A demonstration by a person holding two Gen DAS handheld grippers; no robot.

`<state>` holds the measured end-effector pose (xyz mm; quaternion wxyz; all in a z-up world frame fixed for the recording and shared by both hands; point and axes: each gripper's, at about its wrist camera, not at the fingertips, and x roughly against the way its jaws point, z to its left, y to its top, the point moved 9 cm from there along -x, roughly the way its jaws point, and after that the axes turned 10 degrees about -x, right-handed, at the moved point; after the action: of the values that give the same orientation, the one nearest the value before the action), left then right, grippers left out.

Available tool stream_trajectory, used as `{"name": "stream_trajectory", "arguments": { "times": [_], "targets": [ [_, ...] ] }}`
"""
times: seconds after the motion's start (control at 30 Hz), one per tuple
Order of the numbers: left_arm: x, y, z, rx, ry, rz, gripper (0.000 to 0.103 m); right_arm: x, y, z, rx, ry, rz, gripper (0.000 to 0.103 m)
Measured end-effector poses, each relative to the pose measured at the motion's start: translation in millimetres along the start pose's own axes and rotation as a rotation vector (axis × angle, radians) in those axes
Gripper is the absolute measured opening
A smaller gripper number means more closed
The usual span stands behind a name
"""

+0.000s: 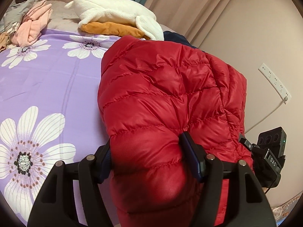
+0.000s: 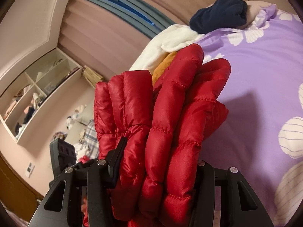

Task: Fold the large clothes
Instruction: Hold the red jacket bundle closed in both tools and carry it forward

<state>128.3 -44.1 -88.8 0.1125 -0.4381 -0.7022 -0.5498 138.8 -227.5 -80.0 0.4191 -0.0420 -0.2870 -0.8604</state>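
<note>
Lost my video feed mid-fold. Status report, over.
Left gripper shut on red puffer jacket. Right gripper shut on its bunched layers. White fleece and orange garment piled just beyond.

The left gripper (image 1: 146, 152) was matte black plastic with round silver screws and dark blue fingers (image 1: 190, 156); the right gripper (image 2: 161, 162) matched it, black, angular, with triangular cut-outs and silver pivot screws.
</note>
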Motion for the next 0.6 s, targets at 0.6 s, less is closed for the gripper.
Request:
{"name": "stream_trajectory", "arguments": {
  "times": [0.6],
  "targets": [
    [18.9,11.7,32.0,0.051,0.032,-0.046,0.066,-28.1,3.3,11.3,0.056,0.025,0.059,0.051]
  ]
}}
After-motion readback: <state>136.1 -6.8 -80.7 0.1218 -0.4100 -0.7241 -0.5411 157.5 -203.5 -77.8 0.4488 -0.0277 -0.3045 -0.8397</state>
